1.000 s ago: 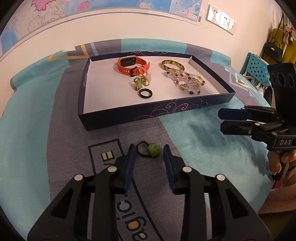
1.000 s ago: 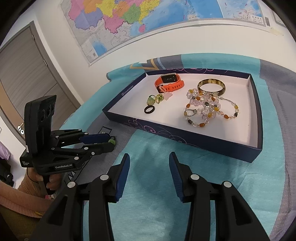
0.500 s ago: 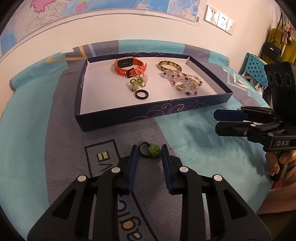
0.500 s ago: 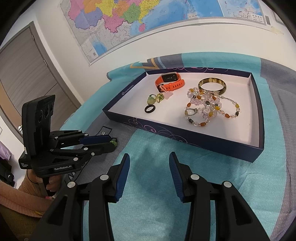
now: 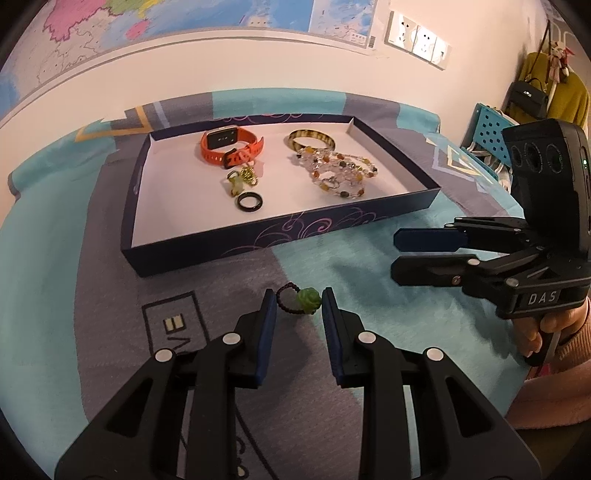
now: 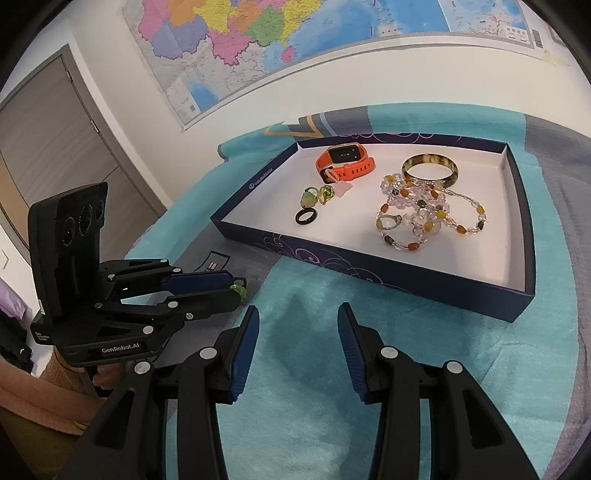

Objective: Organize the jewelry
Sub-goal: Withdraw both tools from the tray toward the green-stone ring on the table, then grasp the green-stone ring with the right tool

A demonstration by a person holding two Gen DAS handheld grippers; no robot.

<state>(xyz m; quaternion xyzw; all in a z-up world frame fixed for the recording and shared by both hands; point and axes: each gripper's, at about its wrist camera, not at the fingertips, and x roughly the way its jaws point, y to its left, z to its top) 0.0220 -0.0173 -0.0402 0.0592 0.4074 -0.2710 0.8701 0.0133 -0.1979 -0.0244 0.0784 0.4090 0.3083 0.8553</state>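
A ring with a black beaded band and a green flower [image 5: 300,302] lies on the grey part of the cloth, in front of the dark blue tray [image 5: 207,254]. My left gripper [image 5: 298,300] has its two blue pads against the ring's sides, low over the cloth. In the right wrist view the ring [image 6: 240,290] shows green at the left gripper's [image 6: 235,286] tips. My right gripper [image 6: 297,319] stands open and empty over the teal cloth, to the right of the left one. The tray holds an orange watch [image 5: 231,146], a bangle [image 5: 310,139], bead bracelets [image 5: 340,175], a black ring [image 5: 250,202] and small charms [image 5: 242,181].
The tray's front wall [image 6: 369,269] rises between the grippers and the jewelry inside. A wall with a map [image 6: 258,33] runs behind the table. A door [image 6: 55,140] stands at the left, a blue perforated chair [image 5: 487,129] and hanging bags at the right. A person's hand [image 5: 535,328] holds the right gripper.
My left gripper's jaws have narrowed around the green-flower ring and it has crept slightly forward. The right gripper has stayed where it was, still open.
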